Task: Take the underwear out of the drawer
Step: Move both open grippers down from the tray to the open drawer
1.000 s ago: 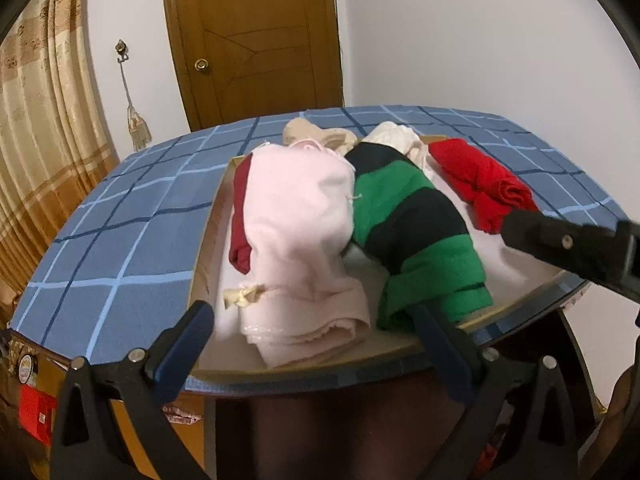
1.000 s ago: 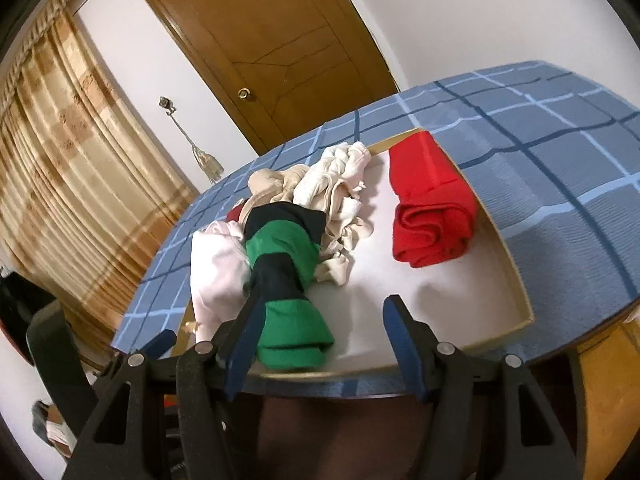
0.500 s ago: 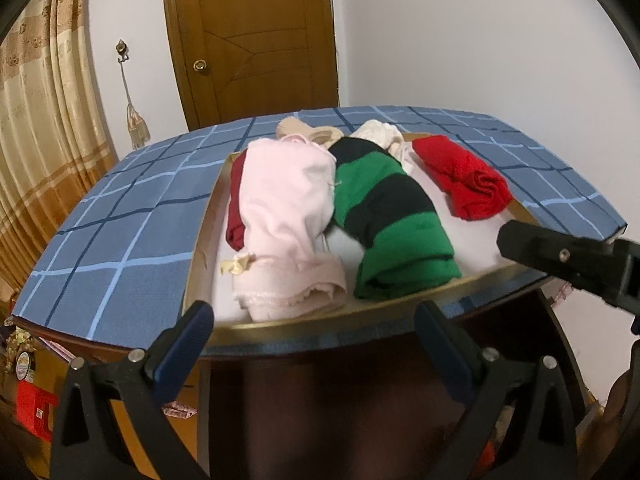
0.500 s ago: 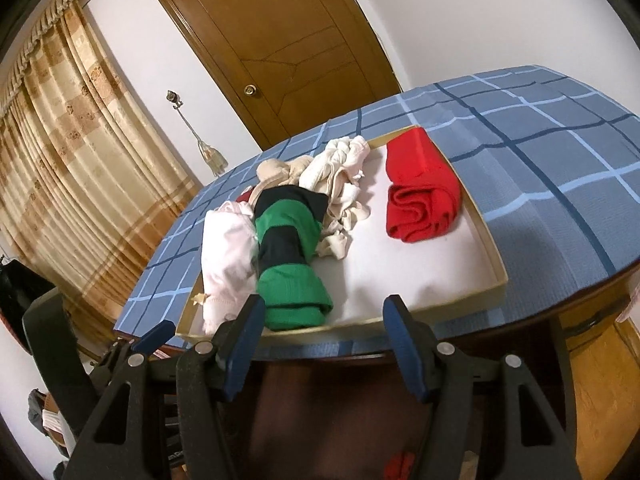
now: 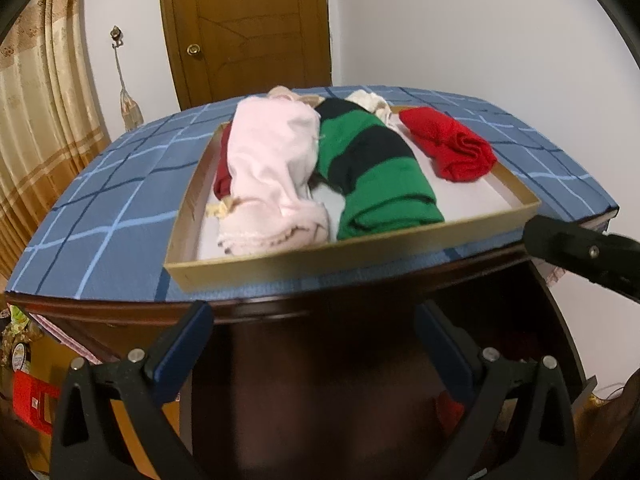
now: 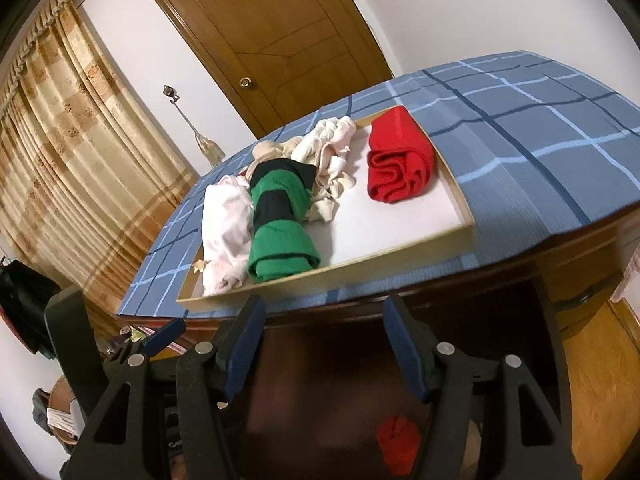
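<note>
Nearest, the left gripper (image 5: 312,332) and right gripper (image 6: 324,320), both with jaws spread apart and nothing between them, held off the front edge of a table under a blue checked cloth (image 5: 100,216). On the cloth, a shallow tray-like drawer (image 5: 360,252) holding the underwear: a pink piece (image 5: 272,172), a green-and-black roll (image 5: 380,176), a red roll (image 5: 452,148), cream pieces (image 6: 332,160) behind. Beyond, a wooden door (image 5: 248,28)
</note>
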Demonstrator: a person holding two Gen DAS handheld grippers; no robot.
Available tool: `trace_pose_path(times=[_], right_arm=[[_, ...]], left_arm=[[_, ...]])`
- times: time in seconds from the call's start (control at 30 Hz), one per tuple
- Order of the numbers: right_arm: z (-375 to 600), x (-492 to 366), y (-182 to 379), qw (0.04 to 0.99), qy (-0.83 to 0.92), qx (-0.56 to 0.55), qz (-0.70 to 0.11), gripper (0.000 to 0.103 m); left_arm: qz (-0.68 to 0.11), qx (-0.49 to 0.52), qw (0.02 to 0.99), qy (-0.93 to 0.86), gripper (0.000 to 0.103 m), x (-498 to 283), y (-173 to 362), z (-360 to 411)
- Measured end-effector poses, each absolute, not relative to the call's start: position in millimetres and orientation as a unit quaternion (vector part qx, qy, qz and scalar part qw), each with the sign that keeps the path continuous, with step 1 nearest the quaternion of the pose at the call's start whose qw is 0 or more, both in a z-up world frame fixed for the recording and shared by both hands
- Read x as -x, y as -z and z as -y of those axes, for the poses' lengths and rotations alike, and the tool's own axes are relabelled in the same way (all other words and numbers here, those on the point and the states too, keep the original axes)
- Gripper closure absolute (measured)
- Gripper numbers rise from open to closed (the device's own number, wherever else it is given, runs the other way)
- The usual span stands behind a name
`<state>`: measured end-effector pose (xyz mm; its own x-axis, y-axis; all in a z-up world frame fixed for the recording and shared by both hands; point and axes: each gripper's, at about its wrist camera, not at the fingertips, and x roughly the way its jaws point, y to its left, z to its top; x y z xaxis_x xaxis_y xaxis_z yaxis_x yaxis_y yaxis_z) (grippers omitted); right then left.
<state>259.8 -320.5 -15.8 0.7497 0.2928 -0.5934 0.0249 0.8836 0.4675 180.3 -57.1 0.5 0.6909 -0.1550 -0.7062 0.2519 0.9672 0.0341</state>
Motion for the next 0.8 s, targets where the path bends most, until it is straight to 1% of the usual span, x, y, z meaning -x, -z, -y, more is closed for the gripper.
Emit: trace_pose_path(times=[0.8], right_arm=[[322.7, -225.1, 37.0, 0.898, -0.056, -0.209, -0.382, 0.039]], left_arm=[[-0.408, -0.061, 0.903, 0.118, 0.001, -151.0, 21.1, 60.5]])
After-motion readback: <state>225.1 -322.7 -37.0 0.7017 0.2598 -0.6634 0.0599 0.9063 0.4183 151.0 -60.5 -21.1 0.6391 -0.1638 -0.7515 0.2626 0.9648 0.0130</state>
